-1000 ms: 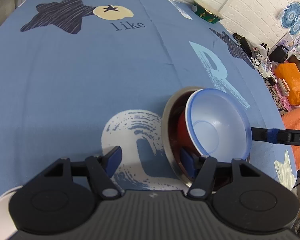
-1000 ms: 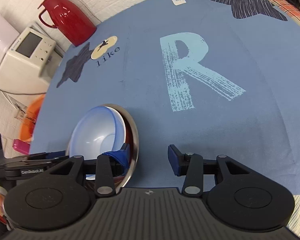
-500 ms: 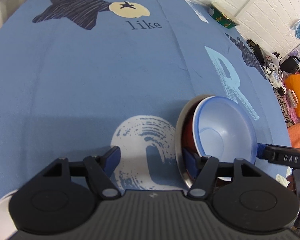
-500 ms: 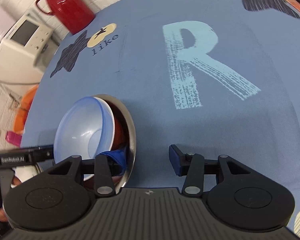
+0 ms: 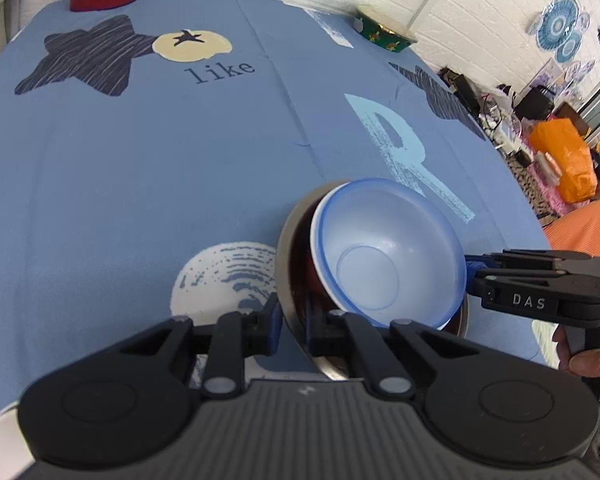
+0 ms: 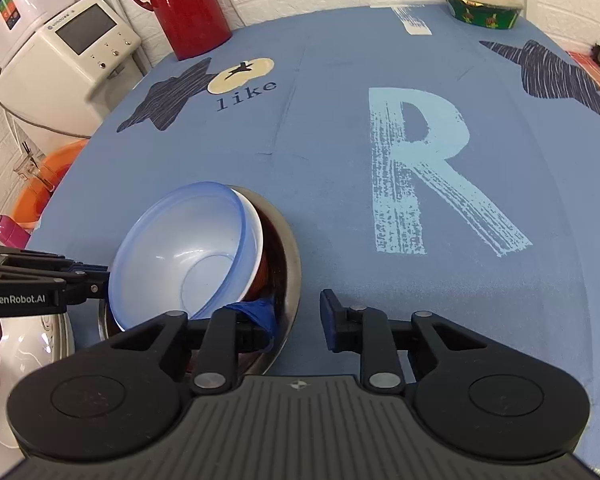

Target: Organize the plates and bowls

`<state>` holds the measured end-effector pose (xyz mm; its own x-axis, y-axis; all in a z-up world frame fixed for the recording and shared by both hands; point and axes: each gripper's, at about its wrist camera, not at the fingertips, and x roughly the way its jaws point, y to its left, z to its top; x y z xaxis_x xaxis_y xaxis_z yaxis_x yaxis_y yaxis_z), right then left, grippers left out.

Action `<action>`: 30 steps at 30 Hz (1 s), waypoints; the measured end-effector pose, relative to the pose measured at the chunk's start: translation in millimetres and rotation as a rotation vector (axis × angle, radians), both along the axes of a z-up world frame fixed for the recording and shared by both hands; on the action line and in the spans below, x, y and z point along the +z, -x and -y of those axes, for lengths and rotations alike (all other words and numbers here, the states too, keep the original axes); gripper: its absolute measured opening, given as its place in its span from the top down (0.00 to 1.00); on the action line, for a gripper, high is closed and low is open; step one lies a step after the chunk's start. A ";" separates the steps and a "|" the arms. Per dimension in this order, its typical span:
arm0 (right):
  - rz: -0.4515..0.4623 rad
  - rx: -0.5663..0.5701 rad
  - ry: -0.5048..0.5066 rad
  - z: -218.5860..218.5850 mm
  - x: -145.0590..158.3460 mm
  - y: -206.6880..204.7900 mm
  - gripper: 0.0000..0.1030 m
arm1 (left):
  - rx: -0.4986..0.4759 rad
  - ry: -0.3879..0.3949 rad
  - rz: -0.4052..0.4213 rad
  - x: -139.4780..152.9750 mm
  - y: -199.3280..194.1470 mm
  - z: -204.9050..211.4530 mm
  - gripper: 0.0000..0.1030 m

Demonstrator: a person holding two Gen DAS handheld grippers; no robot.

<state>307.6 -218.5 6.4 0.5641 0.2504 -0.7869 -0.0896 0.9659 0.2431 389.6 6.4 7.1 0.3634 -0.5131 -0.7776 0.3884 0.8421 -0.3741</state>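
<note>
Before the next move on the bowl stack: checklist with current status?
1. Left gripper clamped on the steel bowl rim: ok, one finger inside, one outside, close together.
2. Right gripper closed on that rim: not ok, it straddles the rim with jaws wide open.
3. Blue bowl seated level in the stack: not ok, it sits tilted over the red bowl.
4. Stack resting on the tablecloth: cannot tell.
5. Red jug and green tin away from the stack: ok, both at the far edge.
</note>
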 end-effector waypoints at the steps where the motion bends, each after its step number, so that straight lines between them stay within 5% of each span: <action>1: 0.005 -0.002 -0.006 0.2 0.1 1.6 0.93 | -0.001 0.003 0.008 0.3 1.6 -0.4 1.00; 7: 0.000 -0.020 -0.069 1.5 0.9 11.1 0.96 | 0.009 -0.008 0.051 11.5 9.2 -1.9 1.00; 17: -0.073 -0.035 -0.123 -7.7 1.2 17.0 0.96 | 0.038 -0.014 -0.005 14.1 13.2 -14.0 1.00; 21: -0.110 -0.108 -0.202 -3.5 -12.7 15.3 0.92 | 0.062 -0.002 -0.026 3.8 15.6 -21.3 1.00; 26: -0.116 -0.104 -0.168 -6.2 -10.7 12.2 0.84 | 0.067 0.015 -0.038 1.1 13.3 -24.4 1.00; 30: -0.077 -0.099 -0.206 -5.5 -5.1 18.7 0.97 | 0.082 0.026 -0.047 -0.9 13.1 -27.0 1.00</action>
